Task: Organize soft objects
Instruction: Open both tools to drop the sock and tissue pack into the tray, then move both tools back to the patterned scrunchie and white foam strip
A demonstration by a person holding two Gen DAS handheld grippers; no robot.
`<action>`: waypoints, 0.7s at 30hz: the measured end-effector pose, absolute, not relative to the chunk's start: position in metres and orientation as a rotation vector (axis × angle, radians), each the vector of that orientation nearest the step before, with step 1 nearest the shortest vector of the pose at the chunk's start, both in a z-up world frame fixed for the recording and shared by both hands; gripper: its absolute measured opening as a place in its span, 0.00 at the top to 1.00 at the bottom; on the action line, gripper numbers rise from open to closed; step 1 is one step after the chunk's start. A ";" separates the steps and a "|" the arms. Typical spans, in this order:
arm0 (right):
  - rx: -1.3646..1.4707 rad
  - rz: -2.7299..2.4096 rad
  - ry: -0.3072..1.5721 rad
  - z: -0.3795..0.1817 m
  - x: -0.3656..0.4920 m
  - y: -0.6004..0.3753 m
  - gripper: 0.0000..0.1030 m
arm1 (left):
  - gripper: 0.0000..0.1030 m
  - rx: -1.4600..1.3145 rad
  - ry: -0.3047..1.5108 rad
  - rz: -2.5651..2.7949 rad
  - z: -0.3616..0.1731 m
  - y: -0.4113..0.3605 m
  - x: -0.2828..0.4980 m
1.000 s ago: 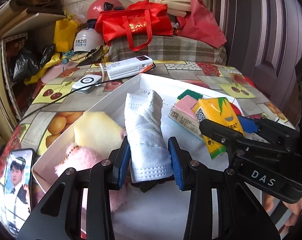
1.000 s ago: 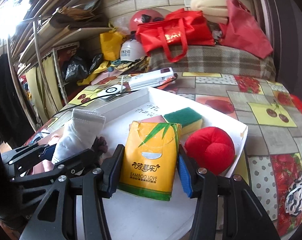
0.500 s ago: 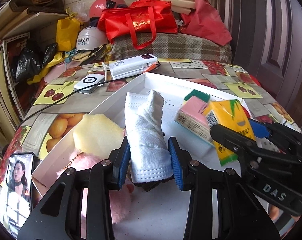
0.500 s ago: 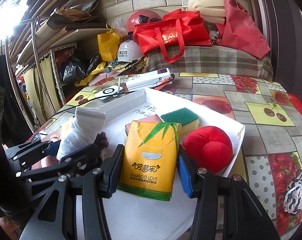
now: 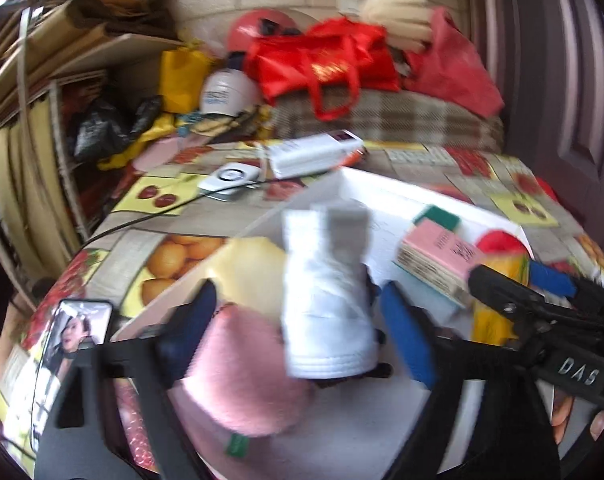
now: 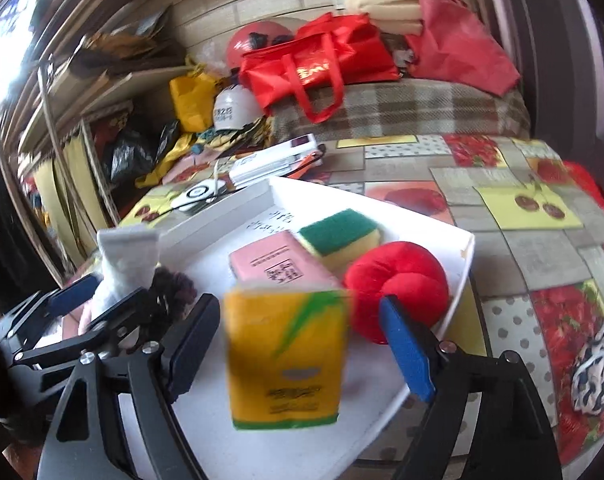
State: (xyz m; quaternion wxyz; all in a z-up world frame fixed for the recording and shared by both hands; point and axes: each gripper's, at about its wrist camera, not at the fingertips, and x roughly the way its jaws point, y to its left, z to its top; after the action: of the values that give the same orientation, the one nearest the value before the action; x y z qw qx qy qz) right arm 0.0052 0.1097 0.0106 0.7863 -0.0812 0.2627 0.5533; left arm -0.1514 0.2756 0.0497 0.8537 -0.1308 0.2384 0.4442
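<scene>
Both grippers have just spread wide over the white tray (image 6: 463, 256); the left gripper (image 5: 298, 332) lets go the white sock (image 5: 325, 300), the right gripper (image 6: 298, 344) the yellow tissue pack (image 6: 286, 356), seemingly to leave both standing in the tray.

Daylight glares from upper left; both fisheye views motion-blurred, bent and dark at the edges.

A knitted white sock (image 5: 327, 296) and fluffy pink plush (image 5: 246, 376) lie in the matt white tray (image 6: 429, 236). The yellow tissue pack (image 6: 286, 356) is glossy plastic film; the red ball (image 6: 397, 280) is velvety. A glossy printed oilcloth covers the table (image 6: 541, 240).
</scene>
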 end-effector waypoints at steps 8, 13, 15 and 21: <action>-0.128 1.174 0.514 0.016 0.001 0.099 0.18 | 0.00 -0.218 0.372 0.983 0.060 0.257 -0.169; -0.033 1.217 0.370 0.026 -0.010 0.073 0.17 | 0.00 -0.152 0.252 0.965 0.068 0.236 -0.183; 0.017 1.224 0.287 0.030 -0.016 0.054 0.13 | 0.00 -0.163 0.261 0.927 0.068 0.230 -0.183; 0.031 1.141 0.085 0.040 -0.035 0.010 0.00 | 0.00 -0.201 0.248 0.802 0.071 0.205 -0.176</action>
State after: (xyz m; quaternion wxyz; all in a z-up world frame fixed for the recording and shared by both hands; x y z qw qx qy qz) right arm -0.0349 0.0099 0.0396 0.8408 0.0149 0.0401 0.5397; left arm -0.1758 0.2048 0.0710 0.9084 -0.0975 0.1201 0.3885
